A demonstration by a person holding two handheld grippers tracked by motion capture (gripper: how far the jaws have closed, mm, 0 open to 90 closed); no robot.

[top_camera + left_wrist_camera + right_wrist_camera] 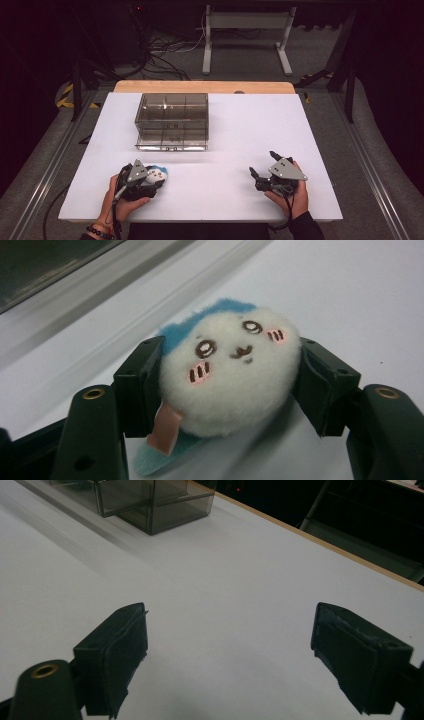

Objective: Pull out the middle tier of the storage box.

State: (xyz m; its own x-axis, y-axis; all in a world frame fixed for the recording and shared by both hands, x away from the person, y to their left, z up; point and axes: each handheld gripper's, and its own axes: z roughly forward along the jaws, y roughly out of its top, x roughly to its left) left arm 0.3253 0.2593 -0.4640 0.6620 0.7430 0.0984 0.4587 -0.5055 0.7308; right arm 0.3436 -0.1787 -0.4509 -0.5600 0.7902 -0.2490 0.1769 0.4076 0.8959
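A round white plush toy (230, 370) with a blue top, an embroidered face and pink cheeks lies on the white table near the front left. My left gripper (230, 385) is shut on it, one black pad pressed into each side of the fluff. A pink tag and a teal part stick out beneath it. From above, the plush toy (159, 173) shows at the tip of the left gripper (154, 178), held in the person's left hand. My right gripper (263, 163) rests at the front right in the other hand. Its jaws (232, 645) stand wide open over bare table.
A clear smoky plastic box (172, 120) with several compartments stands at the back middle of the white table (250, 120); its corner (150, 505) lies far ahead of the right gripper. A wooden edge (200, 86) runs behind it. Cables and a white frame lie on the floor beyond.
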